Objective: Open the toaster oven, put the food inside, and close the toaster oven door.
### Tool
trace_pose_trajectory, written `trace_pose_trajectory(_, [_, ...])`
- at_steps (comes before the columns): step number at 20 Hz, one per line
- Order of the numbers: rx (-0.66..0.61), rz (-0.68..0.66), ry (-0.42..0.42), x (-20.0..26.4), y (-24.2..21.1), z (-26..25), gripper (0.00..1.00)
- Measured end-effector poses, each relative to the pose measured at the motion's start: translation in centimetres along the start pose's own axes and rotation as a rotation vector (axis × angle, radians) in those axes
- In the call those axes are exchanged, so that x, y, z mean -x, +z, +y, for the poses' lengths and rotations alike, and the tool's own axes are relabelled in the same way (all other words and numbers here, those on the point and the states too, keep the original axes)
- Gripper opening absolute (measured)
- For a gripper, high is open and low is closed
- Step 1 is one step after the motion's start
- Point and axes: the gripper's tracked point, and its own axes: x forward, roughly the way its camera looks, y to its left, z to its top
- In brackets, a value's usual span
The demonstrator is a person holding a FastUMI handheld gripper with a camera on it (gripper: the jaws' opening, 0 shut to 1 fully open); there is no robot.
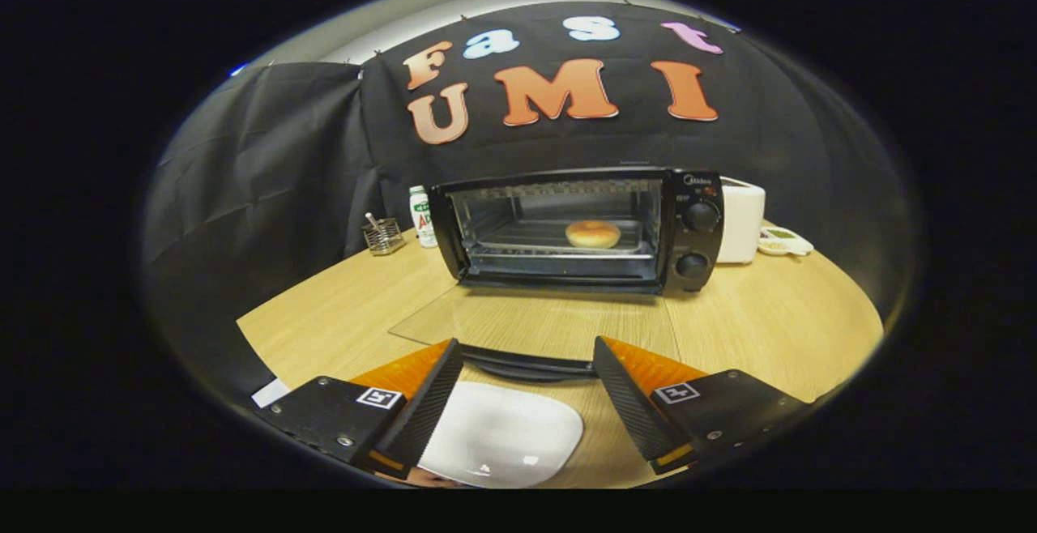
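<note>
A black toaster oven (pixel 684 229) stands at the back of the wooden table (pixel 770 314). Its glass door (pixel 535 324) hangs folded down flat toward me. The door's black handle (pixel 527 363) lies just ahead of my fingertips. A round golden bun (pixel 593 233) rests on the wire rack inside the oven. My gripper (pixel 527 351) is open, its fingers spread wide with nothing held between them. Under and between the fingers sits an empty white plate (pixel 502 436).
Left of the oven stand a small wire holder (pixel 382 235) and a white bottle with a green label (pixel 421 215). A white appliance (pixel 741 221) and a small white device (pixel 784 241) sit to its right. Black cloth walls the booth behind.
</note>
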Motion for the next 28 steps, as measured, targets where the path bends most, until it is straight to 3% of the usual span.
trace_pose_trajectory(14, [-0.002, 0.146, -0.057, -1.6, -4.5, -0.5, 0.97])
trace_pose_trajectory(20, [-0.003, 0.148, -0.059, -2.0, -3.9, -0.1, 0.97])
trace_pose_trajectory(28, [0.077, 0.063, 0.005, -2.2, -0.6, 2.2, 0.97])
